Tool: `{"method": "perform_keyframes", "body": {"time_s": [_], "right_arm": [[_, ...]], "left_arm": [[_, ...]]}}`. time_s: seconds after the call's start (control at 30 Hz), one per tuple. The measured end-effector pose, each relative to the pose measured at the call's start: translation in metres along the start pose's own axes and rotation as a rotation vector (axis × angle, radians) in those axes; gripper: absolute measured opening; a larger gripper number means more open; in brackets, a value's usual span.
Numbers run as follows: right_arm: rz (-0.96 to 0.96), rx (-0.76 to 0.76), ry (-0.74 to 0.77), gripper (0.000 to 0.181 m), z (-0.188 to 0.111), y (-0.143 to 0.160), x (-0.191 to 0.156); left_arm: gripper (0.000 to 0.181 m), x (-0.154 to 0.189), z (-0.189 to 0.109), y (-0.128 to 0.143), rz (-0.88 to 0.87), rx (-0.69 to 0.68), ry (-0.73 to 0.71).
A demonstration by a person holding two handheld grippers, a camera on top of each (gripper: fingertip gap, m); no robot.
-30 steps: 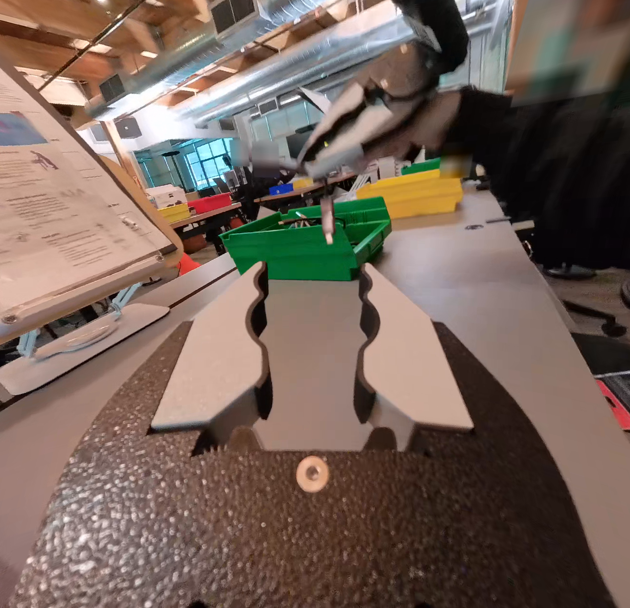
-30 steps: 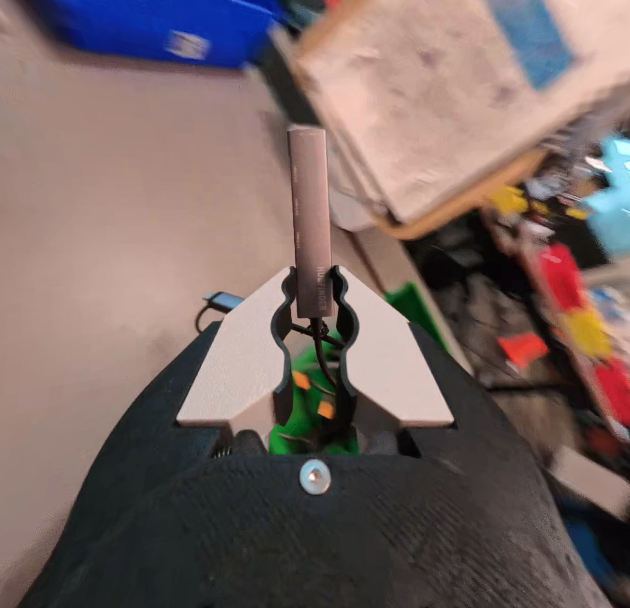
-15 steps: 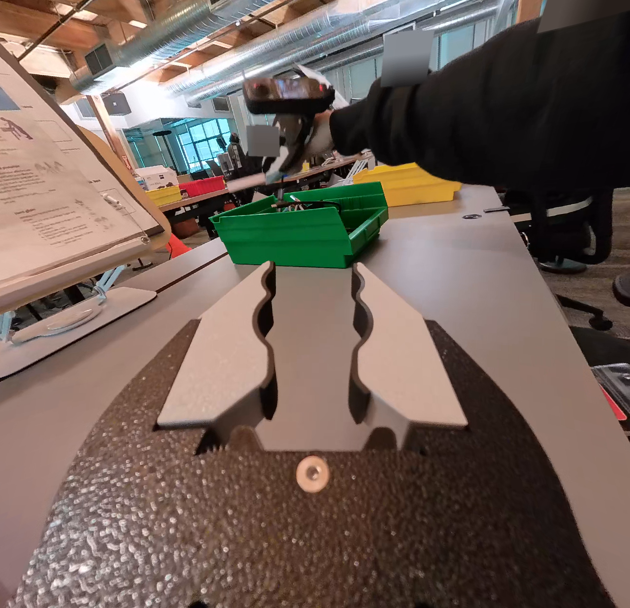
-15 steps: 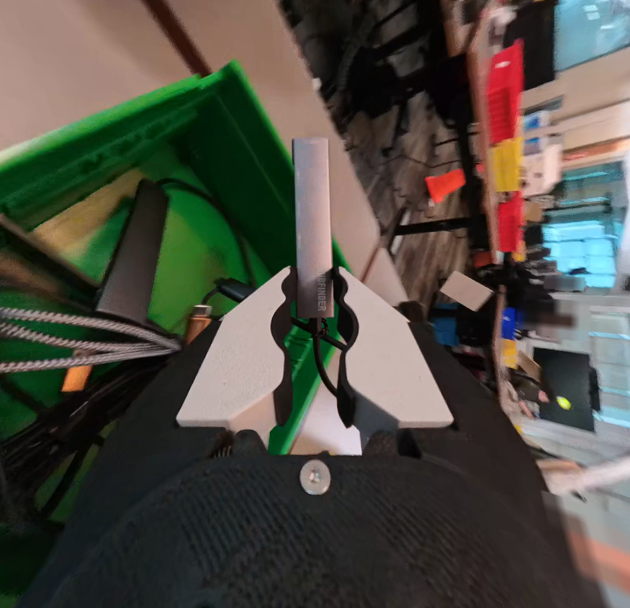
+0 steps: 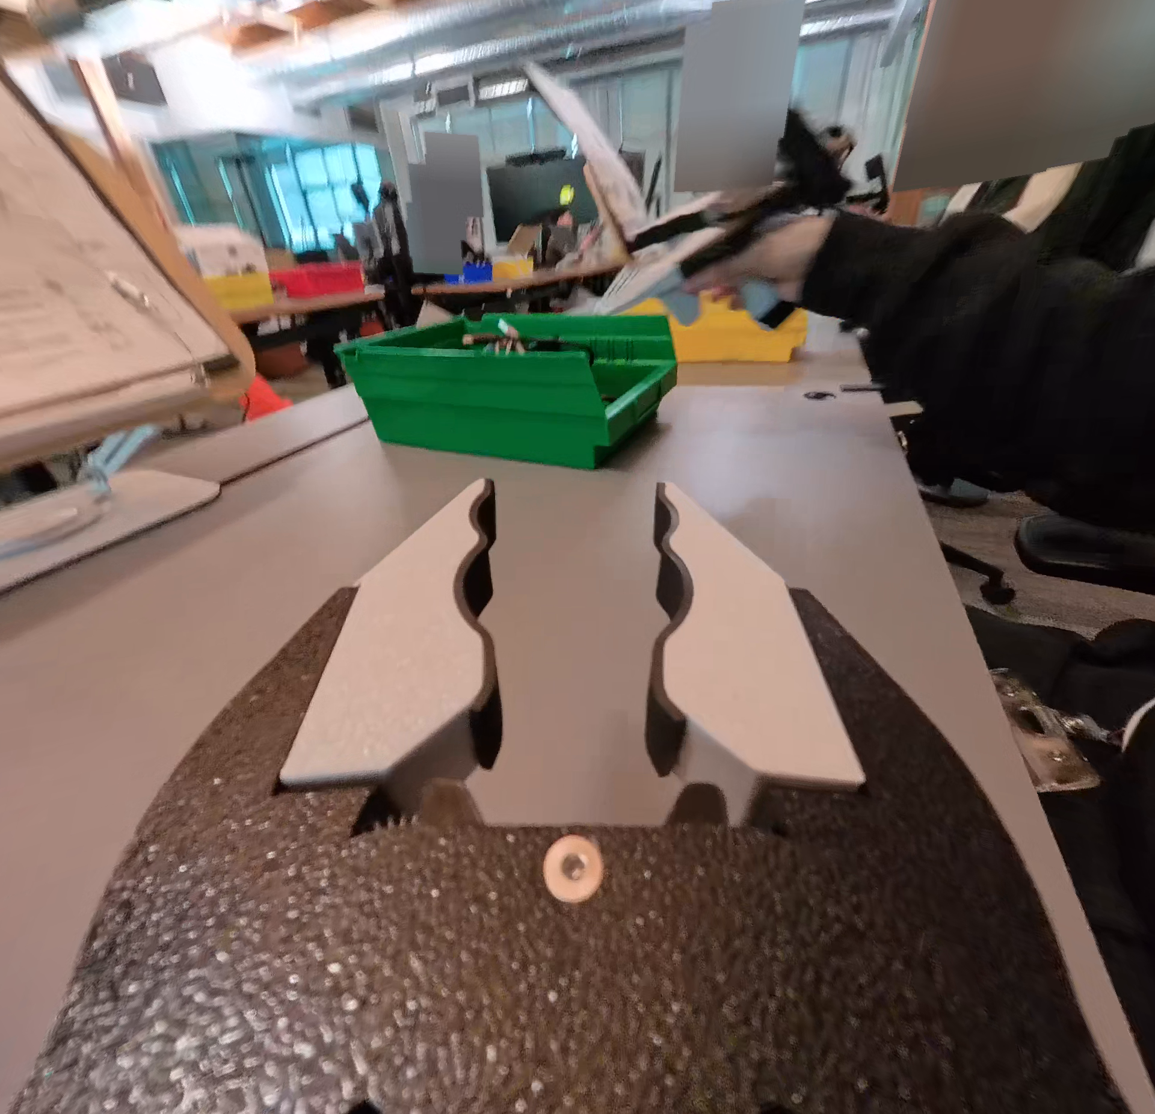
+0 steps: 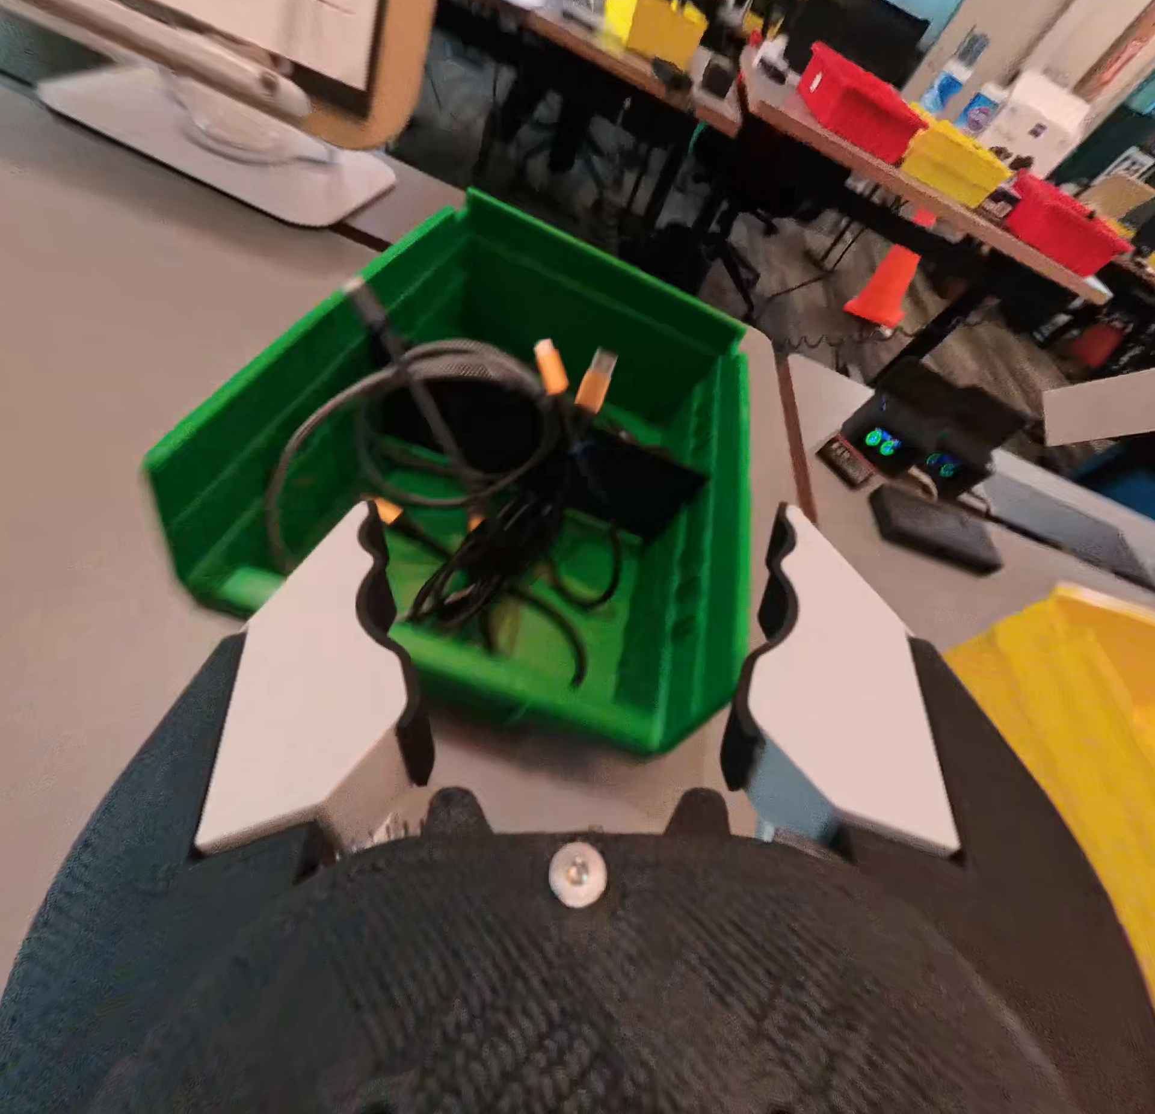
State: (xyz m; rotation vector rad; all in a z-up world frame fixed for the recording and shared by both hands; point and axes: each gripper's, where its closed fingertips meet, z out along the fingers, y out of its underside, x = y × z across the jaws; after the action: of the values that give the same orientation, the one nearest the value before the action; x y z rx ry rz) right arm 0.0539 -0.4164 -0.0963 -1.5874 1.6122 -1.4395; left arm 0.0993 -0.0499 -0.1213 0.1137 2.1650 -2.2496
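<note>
Right wrist view: the right gripper is hanging over the near end of one open-topped green plastic bin sitting on the flat grey tabletop. Its jaws are spread wide, released, gripping nothing. Lying in the bin are a tangle of black cables with orange-sleeved plugs, four plugs countable, and a dark flat device. One yellow plastic bin is sitting just right of the green one. A tilted document stand on a pale base is standing far left. On the far tables: two red bins, two yellow.

Left wrist view: the left gripper is pointing low across bare tabletop, jaws parted and empty, well short of the green bin. Nothing is lying between them. The right gripper is showing blurred, far right, above the bins.
</note>
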Motion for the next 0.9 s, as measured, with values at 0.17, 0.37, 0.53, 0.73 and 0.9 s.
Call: {"method": "perform_keyframes", "body": {"time_s": [0.17, 0.37, 0.53, 0.73, 0.9], "right_arm": [[0.193, 0.092, 0.228, 0.127, -0.056, 0.081, 0.003], [0.342, 0.174, 0.338, 0.124, -0.070, 0.097, 0.053], [0.405, 0.234, 0.311, 0.123, -0.074, 0.091, 0.068], [0.366, 0.034, 0.306, 0.125, -0.064, 0.108, 0.063], [0.352, 0.090, 0.351, 0.124, -0.073, 0.099, 0.067]], "left_arm": [[0.060, -0.024, 0.031, 0.020, -0.136, -0.162, -0.130], [0.090, -0.061, 0.130, 0.017, -0.337, -0.328, -0.225], [0.092, -0.077, 0.229, -0.009, -0.485, -0.389, -0.310], [0.076, -0.125, 0.270, 0.020, -0.410, -0.676, -0.496], [0.069, -0.079, 0.278, 0.050, -0.541, -0.788, -0.264]]}}
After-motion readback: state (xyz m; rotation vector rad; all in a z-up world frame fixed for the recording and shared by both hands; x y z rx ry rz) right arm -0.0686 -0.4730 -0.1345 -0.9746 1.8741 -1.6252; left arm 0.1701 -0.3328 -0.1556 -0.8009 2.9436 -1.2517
